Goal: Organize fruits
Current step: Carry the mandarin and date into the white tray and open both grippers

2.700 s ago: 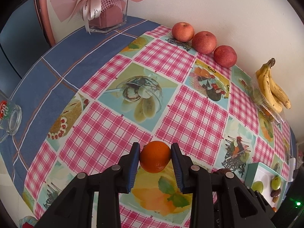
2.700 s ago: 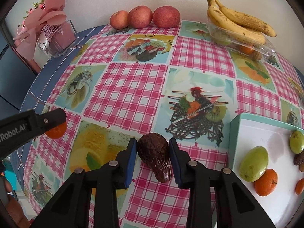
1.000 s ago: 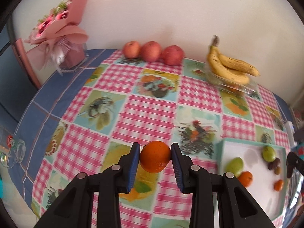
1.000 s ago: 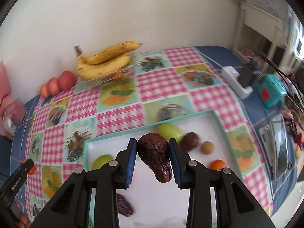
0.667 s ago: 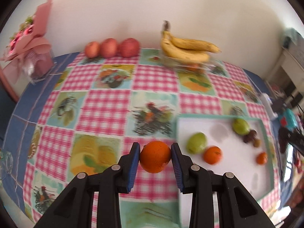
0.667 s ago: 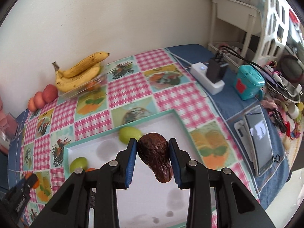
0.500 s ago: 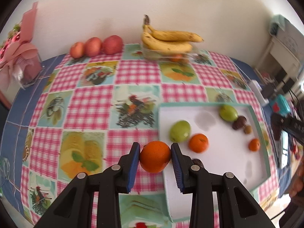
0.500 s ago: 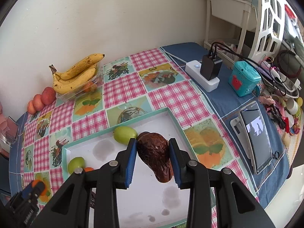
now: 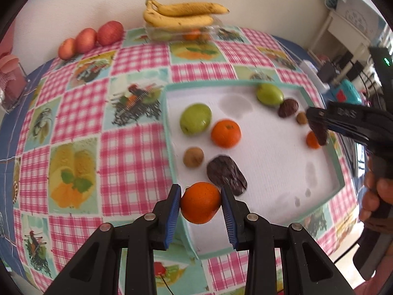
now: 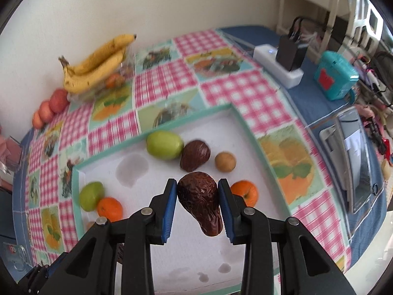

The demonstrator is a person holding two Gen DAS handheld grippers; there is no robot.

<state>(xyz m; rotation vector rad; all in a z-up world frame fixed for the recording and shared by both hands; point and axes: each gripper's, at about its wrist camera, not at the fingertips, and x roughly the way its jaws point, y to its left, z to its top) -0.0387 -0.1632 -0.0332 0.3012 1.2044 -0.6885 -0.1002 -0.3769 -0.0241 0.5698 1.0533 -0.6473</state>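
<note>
The left gripper (image 9: 201,202) is clamping a smooth round orange (image 9: 200,202) between its ribbed blue pads, hanging over the near left edge of the white tray (image 9: 340,172). The right gripper (image 10: 197,202) is pinching a wrinkled dark brown date (image 10: 199,202) above the tray's (image 10: 248,132) middle. Lying in the tray are glossy green fruits (image 10: 164,145), another orange (image 10: 244,193), and a small tan ball (image 10: 225,161). Bananas (image 9: 181,13) are sitting by the far wall on the checked tablecloth (image 9: 132,157).
</note>
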